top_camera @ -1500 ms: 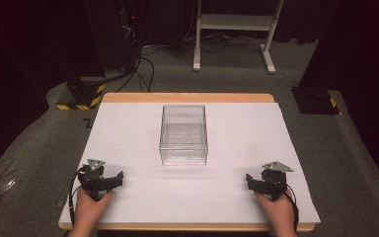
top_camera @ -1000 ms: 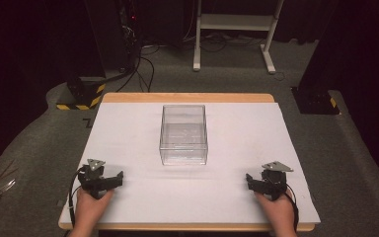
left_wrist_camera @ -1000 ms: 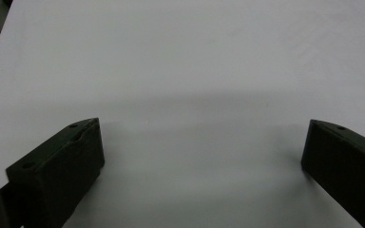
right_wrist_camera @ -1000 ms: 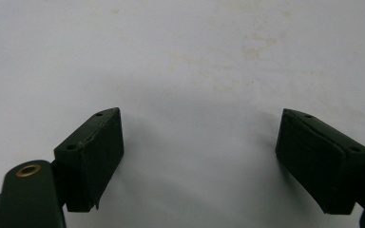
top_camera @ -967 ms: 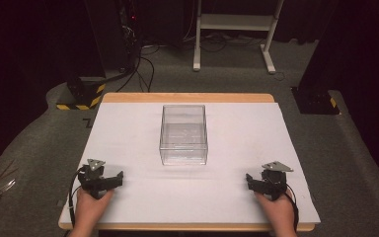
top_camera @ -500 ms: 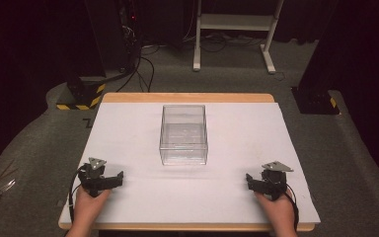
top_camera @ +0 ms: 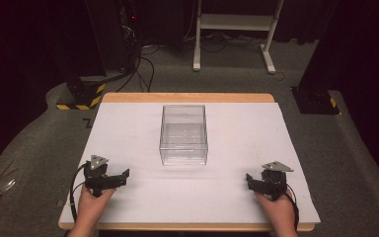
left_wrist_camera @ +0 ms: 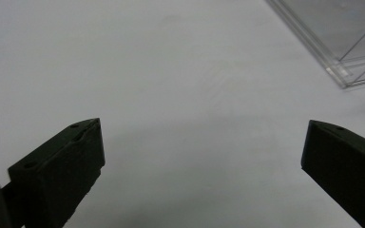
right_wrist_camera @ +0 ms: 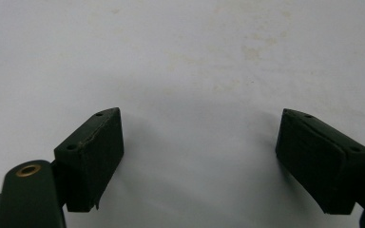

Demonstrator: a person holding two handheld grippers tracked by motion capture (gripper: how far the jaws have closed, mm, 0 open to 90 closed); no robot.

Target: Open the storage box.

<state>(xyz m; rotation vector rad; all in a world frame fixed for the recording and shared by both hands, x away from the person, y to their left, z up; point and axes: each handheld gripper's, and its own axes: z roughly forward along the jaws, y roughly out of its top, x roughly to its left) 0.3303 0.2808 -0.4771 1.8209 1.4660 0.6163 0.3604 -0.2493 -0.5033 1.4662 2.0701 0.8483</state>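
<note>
A clear plastic box stands empty in the middle of the white table cover. My left gripper rests near the front left of the table, held by a hand, its jaws wide apart with nothing between them. My right gripper rests near the front right, also held by a hand, jaws wide apart and empty. In the left gripper view, my left gripper hovers over bare white surface, with a corner of the clear box at the upper right. In the right gripper view, my right gripper faces bare white surface.
The table's wooden edge shows at the back. Beyond it stand a white stand and a dark cabinet with cables. A yellow-and-black striped base sits on the floor at the left.
</note>
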